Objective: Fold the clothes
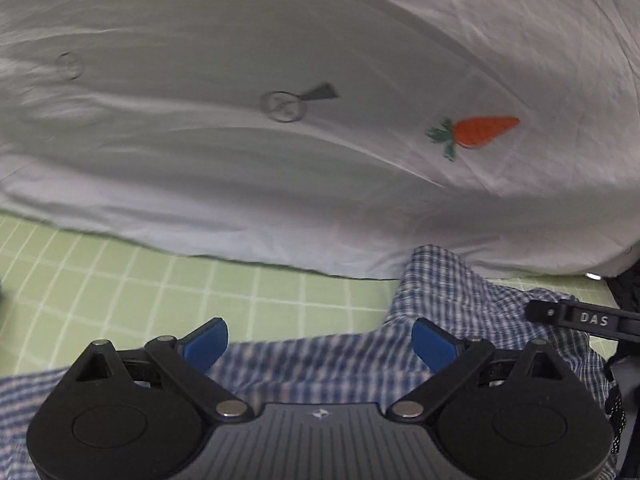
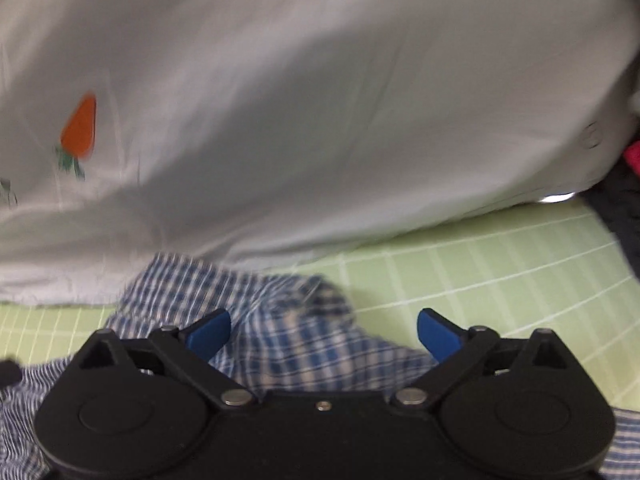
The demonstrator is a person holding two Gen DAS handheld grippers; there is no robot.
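Left gripper: the left gripper hangs over the checked shirt with its jaws spread wide; the blue pads touch no cloth and nothing sits between them.
Right gripper: the right gripper also stands wide open, blue pads clear of the fabric below, nothing held.
Checked shirt: a blue-and-white checked shirt lies crumpled on the green mat, right under both grippers; in the right wrist view its bunched edge reaches up to the white sheet's border.
Green mat: a light green mat with a white grid covers the surface; bare squares show left of the shirt in the left wrist view and right of it in the right wrist view.
White sheet: a big white sheet fills the far part of both views, wrinkled, its near edge lying on the mat and touching the shirt.
Carrot print: an orange carrot with green leaves is printed on the sheet; it also shows, blurred, at the left of the right wrist view.
Other marks: a faint circle mark with a dark tassel shape sits left of the carrot.
Edge of view: a black part lettered "DAS" juts in at the right of the left wrist view.
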